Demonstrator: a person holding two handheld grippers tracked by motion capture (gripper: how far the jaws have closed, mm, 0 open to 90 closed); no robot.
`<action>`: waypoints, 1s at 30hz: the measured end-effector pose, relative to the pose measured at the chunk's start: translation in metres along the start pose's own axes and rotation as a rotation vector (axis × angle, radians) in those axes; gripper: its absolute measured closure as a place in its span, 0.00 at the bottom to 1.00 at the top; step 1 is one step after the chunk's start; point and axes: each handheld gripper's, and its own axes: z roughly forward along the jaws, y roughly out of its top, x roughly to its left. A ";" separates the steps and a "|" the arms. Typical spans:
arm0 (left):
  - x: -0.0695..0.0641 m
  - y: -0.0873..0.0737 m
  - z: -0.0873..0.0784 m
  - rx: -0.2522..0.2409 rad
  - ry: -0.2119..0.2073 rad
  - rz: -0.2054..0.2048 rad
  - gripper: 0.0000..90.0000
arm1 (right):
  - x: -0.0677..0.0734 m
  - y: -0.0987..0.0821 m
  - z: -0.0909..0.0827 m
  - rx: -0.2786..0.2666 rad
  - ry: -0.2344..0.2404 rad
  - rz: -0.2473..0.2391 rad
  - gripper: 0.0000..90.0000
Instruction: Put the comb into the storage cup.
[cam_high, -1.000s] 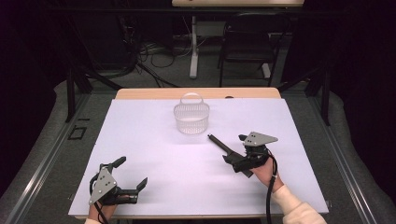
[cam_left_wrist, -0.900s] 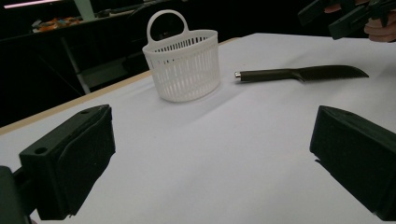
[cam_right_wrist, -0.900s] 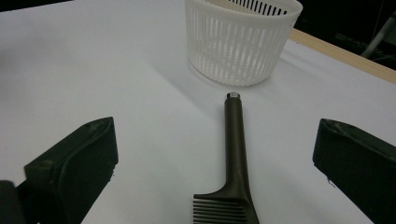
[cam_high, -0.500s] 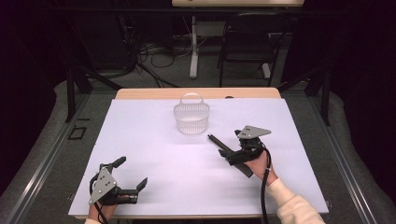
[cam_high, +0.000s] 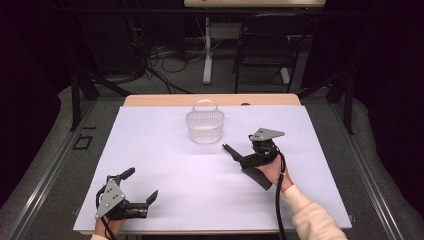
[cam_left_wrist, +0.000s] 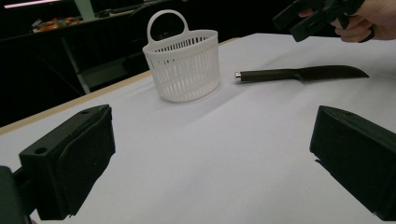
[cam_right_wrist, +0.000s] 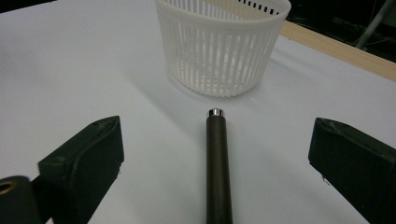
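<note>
A black knife (cam_high: 229, 149) lies on the white table (cam_high: 165, 150), its handle end pointing at a white slatted basket (cam_high: 205, 125). My right gripper (cam_high: 245, 153) hovers over the handle. In the right gripper view the handle (cam_right_wrist: 217, 140) runs up between the two pads of the right gripper (cam_right_wrist: 215, 163) without touching either. Those jaws have just been closing a little and stand open. The basket (cam_right_wrist: 224, 51) stands just beyond the handle tip. My left gripper (cam_high: 141, 185) rests open at the near left, nothing between its fingers (cam_left_wrist: 70, 158). From there I see the basket (cam_left_wrist: 184, 65), the knife (cam_left_wrist: 299, 73) and the right gripper (cam_left_wrist: 317, 18).
A wooden strip (cam_high: 210, 100) borders the far edge of the table. Behind it stand a black chair (cam_high: 265, 45) and loose cables (cam_high: 165, 55) on the floor. Metal rails (cam_high: 50, 165) run along both sides of the table.
The right gripper has slid away from the person along the knife, toward the basket. The left gripper has kept still.
</note>
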 end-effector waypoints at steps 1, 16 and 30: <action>0.000 0.000 0.000 0.001 -0.001 0.001 0.00 | -0.001 0.001 0.001 0.002 -0.004 0.005 0.09; 0.000 0.000 -0.001 0.002 0.009 0.003 0.00 | -0.012 0.018 0.033 0.130 -0.020 0.024 0.73; 0.000 0.000 -0.002 0.002 0.008 0.006 0.00 | -0.019 0.033 0.060 0.254 -0.067 -0.022 1.00</action>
